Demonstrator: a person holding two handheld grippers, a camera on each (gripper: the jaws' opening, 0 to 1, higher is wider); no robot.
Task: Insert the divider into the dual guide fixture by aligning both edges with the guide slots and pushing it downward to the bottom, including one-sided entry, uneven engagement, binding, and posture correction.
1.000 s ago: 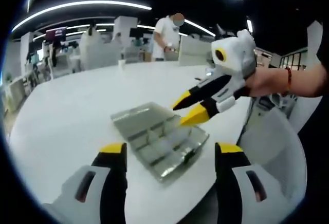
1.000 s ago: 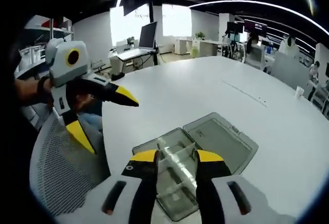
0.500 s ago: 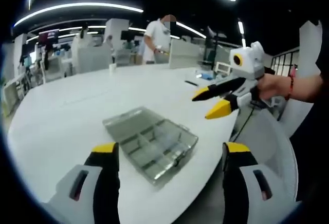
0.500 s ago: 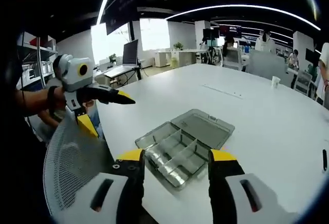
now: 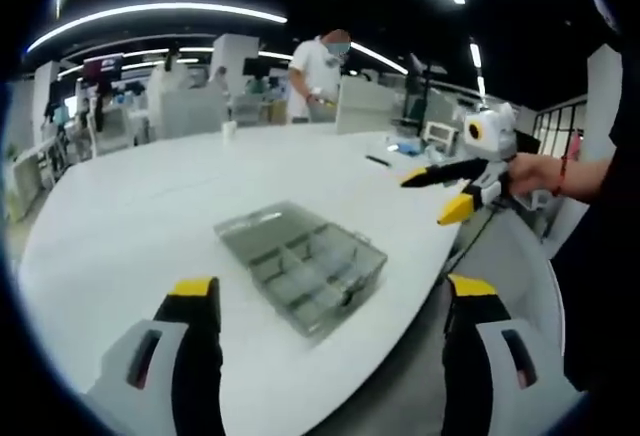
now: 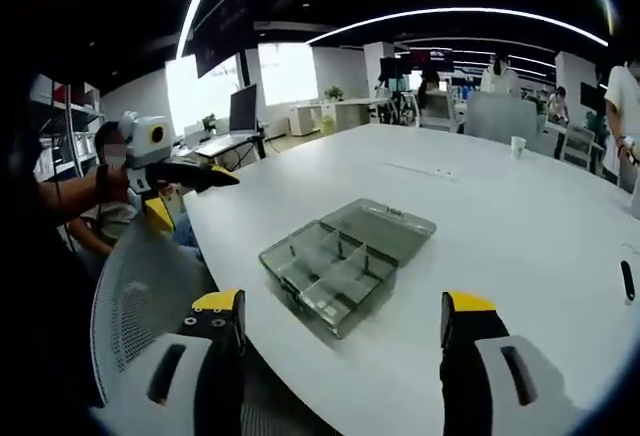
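Note:
A clear plastic compartment box [image 5: 305,268] lies on the white table [image 5: 130,206] with its lid [image 5: 262,224] folded flat open behind it. Thin clear dividers [image 6: 338,256] stand in the slots of the box [image 6: 340,266]. My left gripper [image 5: 332,294] is open, its jaws wide apart short of the box and holding nothing. My right gripper [image 6: 344,308] is open too and empty, also back from the box. Each one shows in the other's view, held in a hand off the table's edge: the right gripper [image 5: 433,196], the left gripper [image 6: 192,196].
A mesh office chair [image 6: 130,286] stands at the table's near edge. A black pen [image 6: 627,280] lies far right, a paper cup [image 5: 228,128] at the far side. A person in a white shirt [image 5: 318,74] stands beyond the table among desks and monitors.
Both grippers have drawn back from the box. The right gripper's jaws, which stood close around a divider, have spread wide. The divider stays in the box.

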